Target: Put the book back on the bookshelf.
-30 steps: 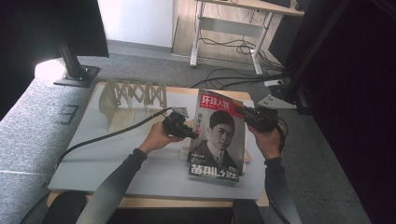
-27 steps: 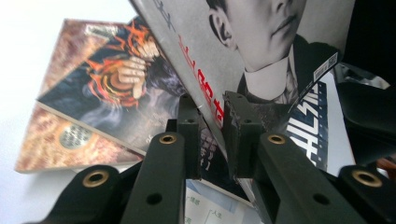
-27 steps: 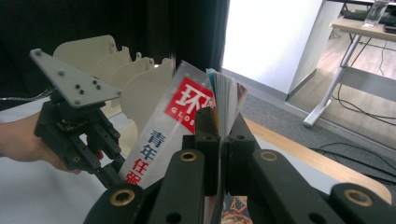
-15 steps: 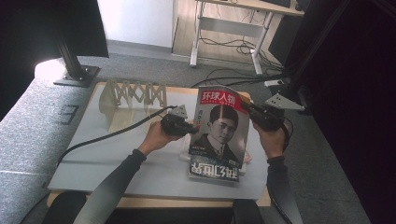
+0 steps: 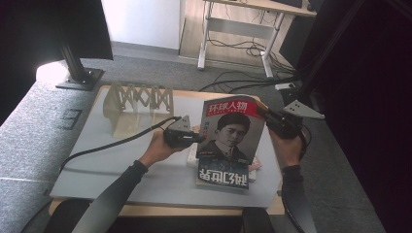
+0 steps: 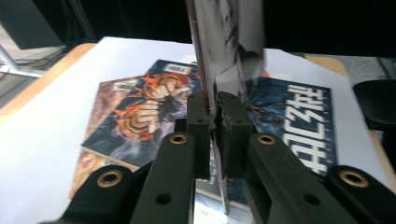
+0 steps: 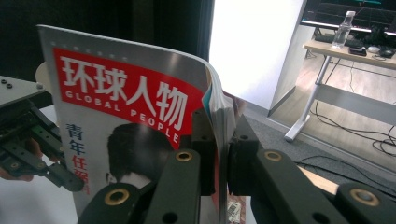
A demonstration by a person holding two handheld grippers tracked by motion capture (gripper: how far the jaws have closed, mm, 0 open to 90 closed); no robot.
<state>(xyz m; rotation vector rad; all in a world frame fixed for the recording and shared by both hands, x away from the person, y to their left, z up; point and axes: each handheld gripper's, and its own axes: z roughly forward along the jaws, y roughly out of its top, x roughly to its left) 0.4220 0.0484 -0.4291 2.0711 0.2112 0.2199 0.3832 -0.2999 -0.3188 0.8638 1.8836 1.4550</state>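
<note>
Where both tools pinch it, red-topped magazine (image 5: 228,136) bows.

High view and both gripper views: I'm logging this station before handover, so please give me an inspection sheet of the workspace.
Surface: grey mat over a wooden table.
Job's things: magazine lifted upright, held at both side edges.
Clutter: two books lying flat under it; folding rack at the back.
Grippers: left gripper and right gripper both shut on the magazine.
Cables: black cable trails left across the mat.
Surroundings: desk with a bottle; floor cables.
</note>
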